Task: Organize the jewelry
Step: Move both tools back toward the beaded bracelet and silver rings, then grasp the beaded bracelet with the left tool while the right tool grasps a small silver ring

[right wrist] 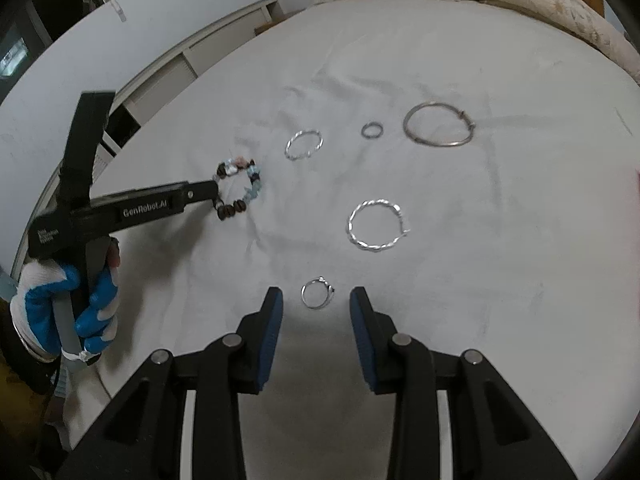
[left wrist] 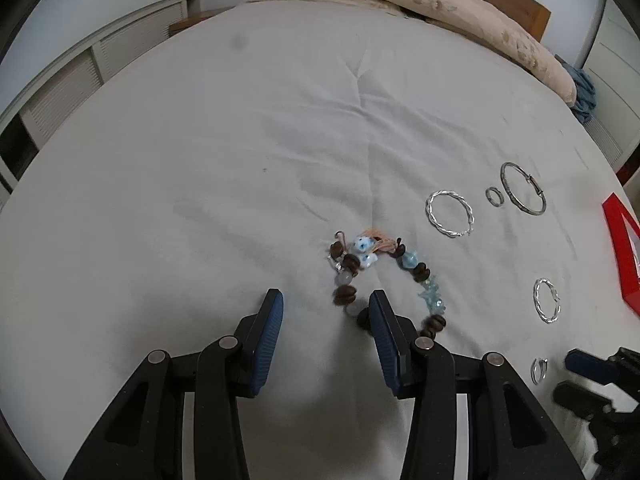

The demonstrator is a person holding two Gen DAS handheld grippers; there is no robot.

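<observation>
White bed sheet [left wrist: 240, 140] carries the jewelry. Left gripper [left wrist: 326, 304], jaws partly open and empty, straddles the bead bracelet's [left wrist: 384, 276] near edge. Right gripper [right wrist: 316, 300], likewise empty, flanks a small ring [right wrist: 317, 292].

left hand-held gripper [left wrist: 326, 298]: open | right hand-held gripper [right wrist: 316, 298]: open, angled down

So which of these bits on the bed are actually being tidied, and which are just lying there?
Part of the job:
beaded bracelet
two twisted silver hoops
plain bangle
small dark ring
small silver ring

Just lying about:
quilt
blue cloth
red item
</observation>
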